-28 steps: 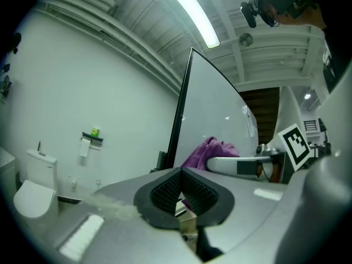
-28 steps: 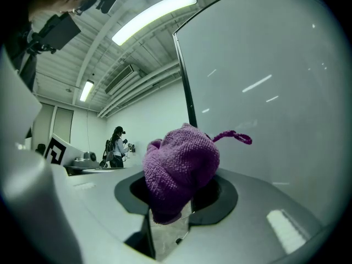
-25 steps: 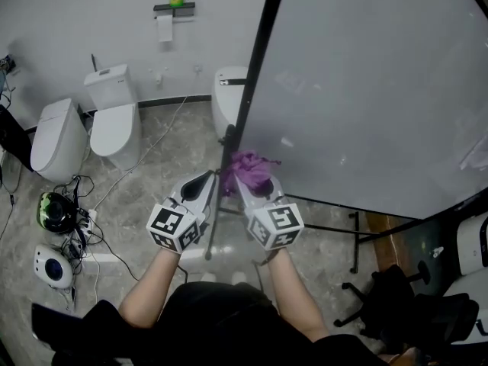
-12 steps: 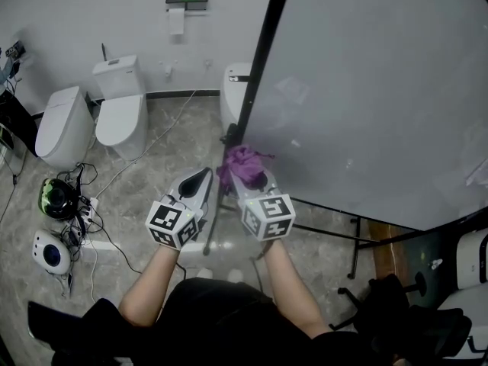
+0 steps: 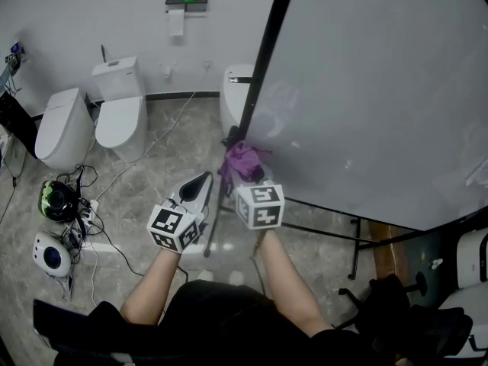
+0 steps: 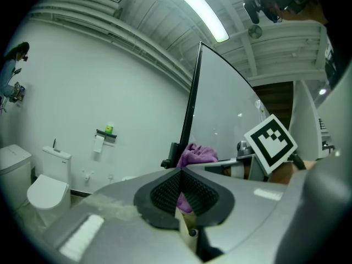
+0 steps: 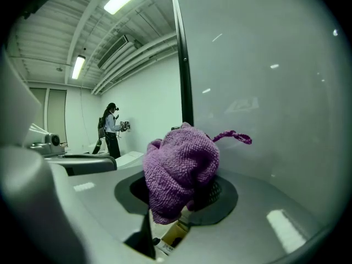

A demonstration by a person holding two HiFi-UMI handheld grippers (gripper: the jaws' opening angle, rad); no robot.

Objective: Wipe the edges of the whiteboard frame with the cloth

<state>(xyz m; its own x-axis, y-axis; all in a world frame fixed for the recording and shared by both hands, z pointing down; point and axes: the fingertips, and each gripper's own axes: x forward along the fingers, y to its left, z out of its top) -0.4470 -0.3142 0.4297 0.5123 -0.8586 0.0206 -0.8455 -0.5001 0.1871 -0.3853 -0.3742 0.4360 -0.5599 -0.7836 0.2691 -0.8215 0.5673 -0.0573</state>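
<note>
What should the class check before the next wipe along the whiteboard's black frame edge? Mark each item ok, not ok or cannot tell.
1. Purple cloth clamped in the right gripper: ok.
2. Cloth bunched ahead of the jaws, ready to meet the frame: ok.
3. Cloth touching the black frame edge: cannot tell.
4. Left gripper empty, jaws together: ok.
5. Left gripper apart from the whiteboard stand: cannot tell.
</note>
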